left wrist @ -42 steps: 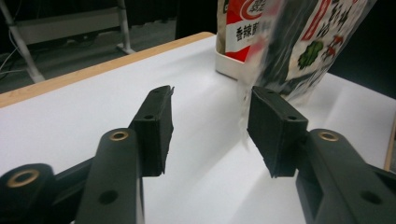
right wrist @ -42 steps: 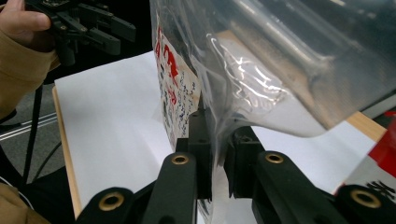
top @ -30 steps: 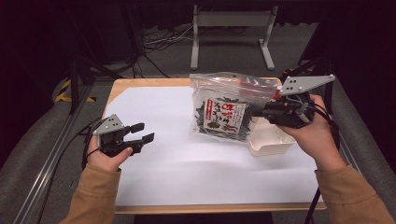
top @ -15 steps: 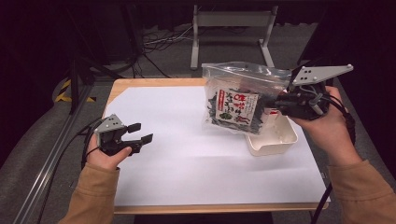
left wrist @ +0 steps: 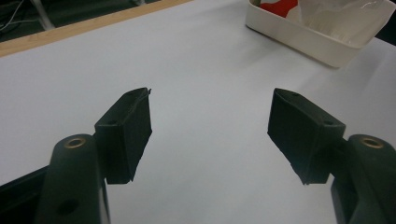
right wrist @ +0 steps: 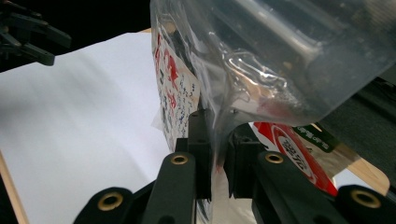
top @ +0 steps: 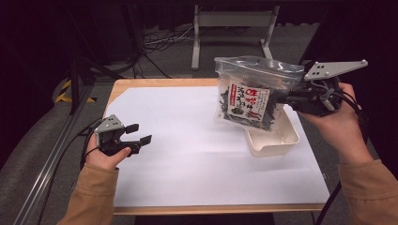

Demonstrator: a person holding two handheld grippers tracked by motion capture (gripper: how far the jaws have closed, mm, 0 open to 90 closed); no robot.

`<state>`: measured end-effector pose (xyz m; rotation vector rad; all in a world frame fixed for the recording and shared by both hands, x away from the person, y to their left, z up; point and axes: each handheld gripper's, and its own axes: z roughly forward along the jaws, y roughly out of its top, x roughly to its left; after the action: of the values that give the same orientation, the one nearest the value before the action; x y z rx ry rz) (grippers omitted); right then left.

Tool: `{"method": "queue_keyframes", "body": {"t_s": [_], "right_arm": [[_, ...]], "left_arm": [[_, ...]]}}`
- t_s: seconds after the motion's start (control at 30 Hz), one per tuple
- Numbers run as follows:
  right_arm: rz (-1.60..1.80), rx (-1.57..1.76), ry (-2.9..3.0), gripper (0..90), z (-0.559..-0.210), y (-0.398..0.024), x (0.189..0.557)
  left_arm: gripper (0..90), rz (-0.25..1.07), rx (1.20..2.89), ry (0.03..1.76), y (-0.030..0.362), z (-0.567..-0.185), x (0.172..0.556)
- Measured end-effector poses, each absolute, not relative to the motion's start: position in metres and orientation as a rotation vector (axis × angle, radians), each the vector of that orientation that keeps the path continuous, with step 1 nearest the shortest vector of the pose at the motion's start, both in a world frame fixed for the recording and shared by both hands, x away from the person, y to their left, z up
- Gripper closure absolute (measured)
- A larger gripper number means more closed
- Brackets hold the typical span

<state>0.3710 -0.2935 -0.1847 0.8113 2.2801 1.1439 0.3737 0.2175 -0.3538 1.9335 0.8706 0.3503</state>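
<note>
The right gripper [top: 286, 99] pinches the side edge of a clear zip bag of dried seaweed [top: 248, 101], holding it in the air above the white tray [top: 277, 138] at the table's right. The left gripper [top: 138, 133], jaws just opening with nothing between them, hovers over the white sheet [top: 187, 150] at the left.

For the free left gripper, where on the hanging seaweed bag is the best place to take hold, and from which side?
Probably the flat sealed top band of the seaweed bag, approached from the bag's free left edge in the high view. The right gripper already pinches its right edge, and the band is thin and flat, whereas the lower part bulges with contents. The left gripper, whose jaws have just been opening, holds nothing.
</note>
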Motion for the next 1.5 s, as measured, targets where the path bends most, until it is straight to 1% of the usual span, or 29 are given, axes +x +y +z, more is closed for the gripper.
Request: {"method": "queue_keyframes", "body": {"t_s": [0.23,0.6,1.0,1.5], "right_arm": [[1.125,0.862,2.249,82.1,-0.185,-0.305,0.375],[1.091,0.954,2.199,82.0,-0.189,-0.322,0.378],[1.033,1.05,2.162,82.0,-0.202,-0.337,0.384],[0.935,1.104,2.19,81.9,-0.215,-0.342,0.388]], "left_arm": [[27.3,0.359,1.936,0.88,0.22,-0.355,0.375],[26.4,0.352,1.938,0.887,0.222,-0.355,0.376],[26.4,0.342,1.941,0.882,0.22,-0.357,0.376],[26.4,0.34,1.936,0.888,0.222,-0.356,0.376]]}}
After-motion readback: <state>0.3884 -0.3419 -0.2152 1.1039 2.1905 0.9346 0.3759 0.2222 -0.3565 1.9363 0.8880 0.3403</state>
